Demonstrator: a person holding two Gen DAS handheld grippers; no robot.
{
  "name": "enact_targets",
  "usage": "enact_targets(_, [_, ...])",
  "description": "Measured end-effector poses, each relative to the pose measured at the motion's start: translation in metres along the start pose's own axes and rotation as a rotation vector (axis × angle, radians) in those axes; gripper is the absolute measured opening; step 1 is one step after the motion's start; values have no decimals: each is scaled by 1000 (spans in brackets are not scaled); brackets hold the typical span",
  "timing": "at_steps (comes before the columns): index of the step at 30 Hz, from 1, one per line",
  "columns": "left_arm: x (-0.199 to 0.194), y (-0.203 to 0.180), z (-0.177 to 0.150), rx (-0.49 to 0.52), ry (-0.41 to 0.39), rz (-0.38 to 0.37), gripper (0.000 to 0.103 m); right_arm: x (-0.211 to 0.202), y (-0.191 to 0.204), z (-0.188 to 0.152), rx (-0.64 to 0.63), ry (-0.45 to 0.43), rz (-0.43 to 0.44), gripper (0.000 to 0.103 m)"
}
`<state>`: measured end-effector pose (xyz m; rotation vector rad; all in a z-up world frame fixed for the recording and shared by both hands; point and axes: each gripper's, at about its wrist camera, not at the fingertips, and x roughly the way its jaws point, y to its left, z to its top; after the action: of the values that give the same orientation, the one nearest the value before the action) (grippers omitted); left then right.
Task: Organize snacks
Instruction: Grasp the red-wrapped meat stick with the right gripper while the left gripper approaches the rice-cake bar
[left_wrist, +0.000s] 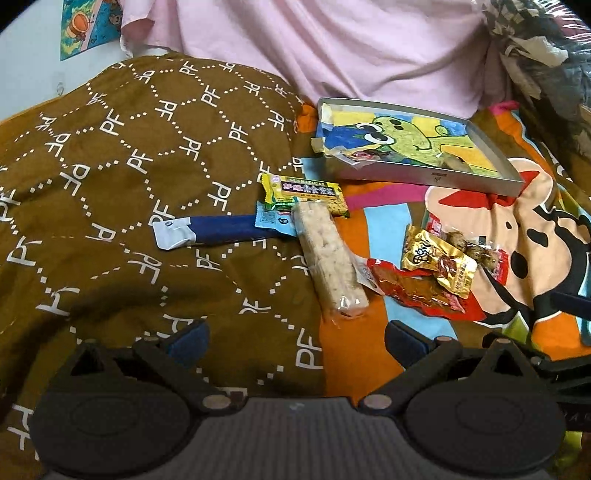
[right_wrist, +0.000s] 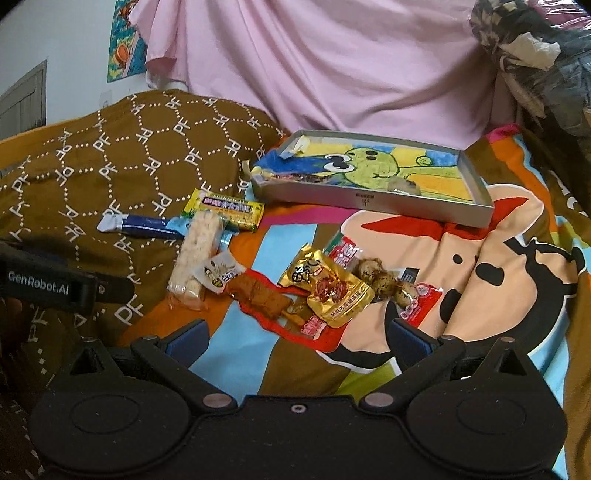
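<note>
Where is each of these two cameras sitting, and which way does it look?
Left wrist: rides the left tongs, open, facing the rice bar and brown quilt.
Right wrist: rides the right tongs, open, facing the gold packet; the left tool's strap shows at left.
Shared: both see the snacks and the grey tray.

Black two-finger grippers, blue-padded

The left gripper (left_wrist: 295, 338) and right gripper (right_wrist: 297, 338) share black linkages, round silver pivot pins, blue fingertip pads (right_wrist: 188, 338); white "GenRobot.AI" lettering (right_wrist: 38, 288).
</note>
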<state>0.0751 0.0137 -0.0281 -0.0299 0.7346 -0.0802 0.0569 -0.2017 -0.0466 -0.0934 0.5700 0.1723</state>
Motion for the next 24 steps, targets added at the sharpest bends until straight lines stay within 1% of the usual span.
enact_targets(4, [6, 4, 2, -24, 7, 1, 103, 8, 0, -1, 0, 17, 4, 102])
enact_targets(7, [11, 7, 6, -40, 7, -13, 103, 15, 1, -1, -6, 30, 7, 102])
enact_targets(15, [38, 0, 17, -27, 14, -25, 103, 37, -1, -2, -62, 58, 9, 102])
enact_targets(24, [65, -7, 28, -27, 32, -30, 103, 58, -7, 3, -67, 88, 13, 102])
